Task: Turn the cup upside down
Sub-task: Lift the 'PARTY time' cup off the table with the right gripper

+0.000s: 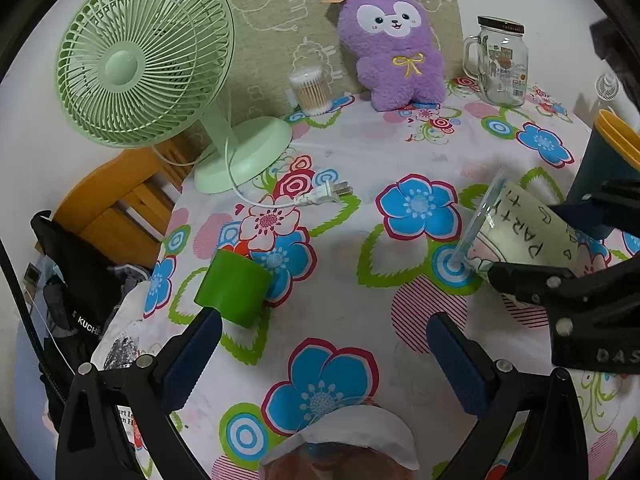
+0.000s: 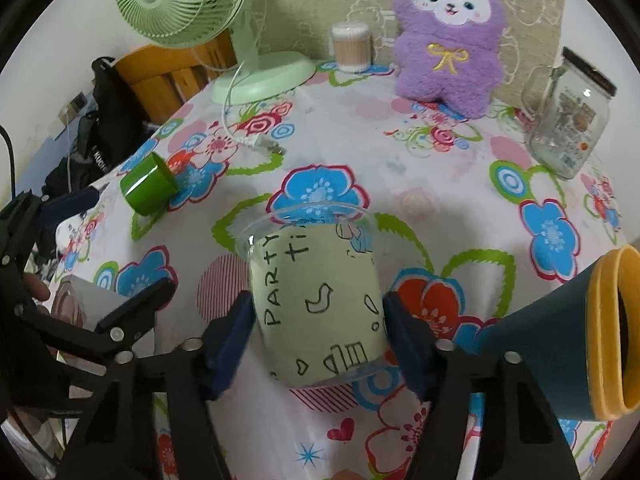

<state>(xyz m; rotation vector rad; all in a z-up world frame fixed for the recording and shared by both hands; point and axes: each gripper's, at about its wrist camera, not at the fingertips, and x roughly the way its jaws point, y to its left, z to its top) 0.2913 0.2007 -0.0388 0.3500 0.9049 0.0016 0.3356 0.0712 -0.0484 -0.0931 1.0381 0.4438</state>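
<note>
**Right gripper clamps the tilted party cup; left gripper spread with nothing in it**

Seen from the right wrist, the right gripper point(image 2: 318, 320) grasps the cup point(image 2: 320, 300), a blue pad pressed to each side of its pale green printed sleeve. The cup is tipped, its clear rim pointing away toward the far side of the table point(image 2: 360, 148). The left wrist view shows what this one cannot: the rim's lower edge touches the flowered tablecloth point(image 1: 352, 216) while the body leans up into the right gripper point(image 1: 532, 248). It also shows the left gripper point(image 1: 324, 360) with jaws spread wide over bare cloth, gripping nothing.

The sleeve reads "PARTY" in black hand lettering, with "ti" beside it in the right view. The right gripper's body carries the letters "DAS", cut off at the frame edge.

Just right of the cup lies a dark teal tumbler point(image 2: 560, 352) with a yellow mouth, on its side. A small green cup point(image 1: 234, 288) lies on its side near the left gripper's left finger. Farther out are a white plug point(image 1: 320, 196) and cord, then a green fan point(image 1: 144, 64), a tub of cotton swabs point(image 1: 310, 90), a purple plush toy point(image 1: 394, 44) and a glass jar mug point(image 1: 500, 62) with a black lid. Off the table's left edge hangs a black bag point(image 1: 76, 308) marked "KUCHE", partly hidden.
</note>
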